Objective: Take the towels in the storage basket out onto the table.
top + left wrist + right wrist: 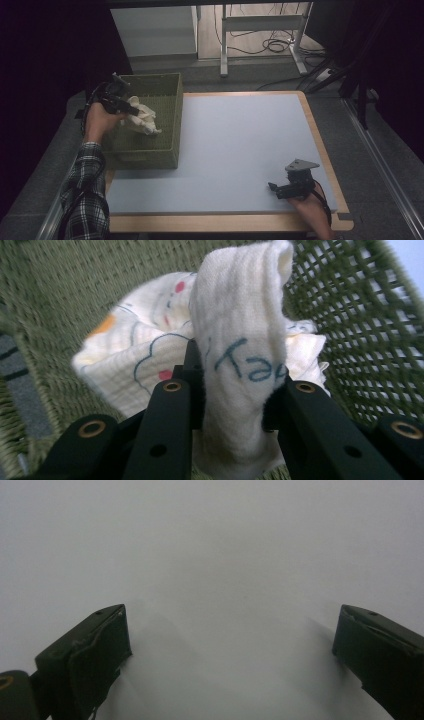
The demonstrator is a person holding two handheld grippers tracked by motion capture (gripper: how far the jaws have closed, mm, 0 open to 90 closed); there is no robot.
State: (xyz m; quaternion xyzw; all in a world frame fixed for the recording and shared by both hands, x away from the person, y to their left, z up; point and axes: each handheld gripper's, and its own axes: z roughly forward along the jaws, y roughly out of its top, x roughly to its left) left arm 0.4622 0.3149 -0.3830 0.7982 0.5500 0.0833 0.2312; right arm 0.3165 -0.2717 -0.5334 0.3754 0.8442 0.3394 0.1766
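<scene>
- The left tongs are clamped on a bunched fold of a cream cloth, which fills the narrow gap between the two black jaws in the left gripper view.
- The cloth bears blue outlines, blue lettering and small red and orange marks; the rest of it hangs loose beyond and below the jaws.
- In the high view the left tongs hold the cloth over the green wicker basket, its lower end drooping toward the inside; whether that end touches the basket floor is hard to tell in the dim light.
- The basket stands on the left part of the pale surface, at its far left corner.
- The right tongs sit low over the near right part of the surface, well apart from the basket.
- In the right gripper view the right tongs stand wide open, with bare surface between the jaws and nothing held.
</scene>
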